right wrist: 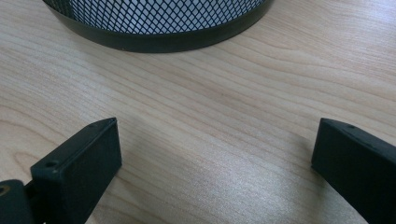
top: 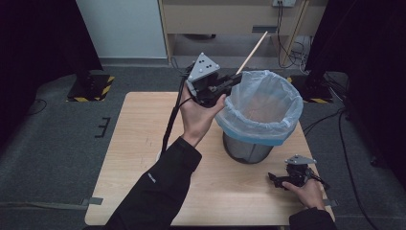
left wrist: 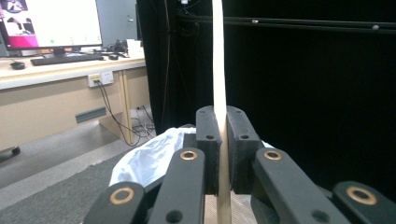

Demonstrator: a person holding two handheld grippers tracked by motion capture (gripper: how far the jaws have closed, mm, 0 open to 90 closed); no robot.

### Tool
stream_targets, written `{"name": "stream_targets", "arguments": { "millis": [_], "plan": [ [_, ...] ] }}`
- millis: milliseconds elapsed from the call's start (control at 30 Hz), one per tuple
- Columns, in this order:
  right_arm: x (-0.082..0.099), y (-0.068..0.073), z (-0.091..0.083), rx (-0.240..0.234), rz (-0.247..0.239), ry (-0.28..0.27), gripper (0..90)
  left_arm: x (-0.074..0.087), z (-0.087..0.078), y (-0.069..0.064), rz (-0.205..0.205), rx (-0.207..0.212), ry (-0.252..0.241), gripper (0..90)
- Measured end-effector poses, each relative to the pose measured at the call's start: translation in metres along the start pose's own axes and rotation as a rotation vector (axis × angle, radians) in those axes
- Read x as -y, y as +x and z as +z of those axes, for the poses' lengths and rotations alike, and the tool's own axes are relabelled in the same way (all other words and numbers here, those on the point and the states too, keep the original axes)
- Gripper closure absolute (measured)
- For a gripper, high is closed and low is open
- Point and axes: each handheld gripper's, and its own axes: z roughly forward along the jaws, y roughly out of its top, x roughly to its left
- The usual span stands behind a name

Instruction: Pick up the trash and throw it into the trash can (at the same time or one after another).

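Stick sits clamped between the jaws of my left gripper, rising past them, raised at the rim of the bag-lined mesh bin. My right gripper rests on the table with jaws spread wide, holding nothing, the bin's base just ahead of it.

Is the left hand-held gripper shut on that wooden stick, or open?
Shut. The left hand-held gripper pinches the wooden stick between its two pads, with no gap, above the bin.
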Motion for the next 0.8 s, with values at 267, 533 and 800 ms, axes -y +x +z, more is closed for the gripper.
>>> {"name": "stream_targets", "arguments": {
  "millis": [267, 533, 800],
  "plan": [
    [0.000, 0.000, 0.000, 0.000, 0.000, 0.000, 1.8, -0.001, 0.019, -0.007, 0.013, 0.012, 0.011, 84.8],
    [0.000, 0.000, 0.000, 0.000, 0.000, 0.000, 1.8, 0.002, 0.038, -0.008, 0.008, 0.017, 0.023, 84.9],
    [0.000, 0.000, 0.000, 0.000, 0.000, 0.000, 1.8, 0.007, 0.054, -0.006, 0.009, 0.009, 0.033, 84.9]
  ]
}}
